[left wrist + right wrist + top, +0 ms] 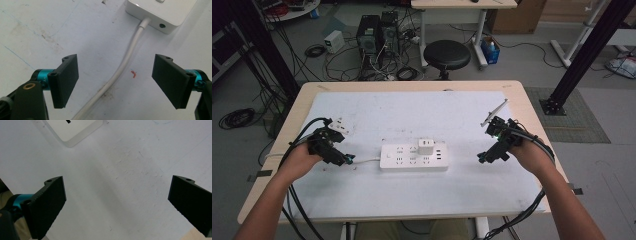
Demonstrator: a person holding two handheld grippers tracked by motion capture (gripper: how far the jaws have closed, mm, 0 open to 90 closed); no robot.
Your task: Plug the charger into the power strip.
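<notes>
A white power strip [413, 156] lies in the middle of the white mat, with a small white plug adapter [426, 146] seated in its top row. Its white cable [117, 75] runs from the strip's left end [160, 12] between the jaws of my left gripper [115, 82], which is open just above the mat with nothing held. In the high view the left gripper [343, 159] sits just left of the strip. My right gripper [486, 156] hovers to the right of the strip, open and empty [115, 205], with a corner of the strip [75, 131] ahead of it.
A second small white adapter [340, 124] lies at the mat's left, behind my left hand. The white mat [412, 195] covers most of the wooden table [532, 107]. Behind the table stand a black stool [447, 54], computer towers and cables on the floor.
</notes>
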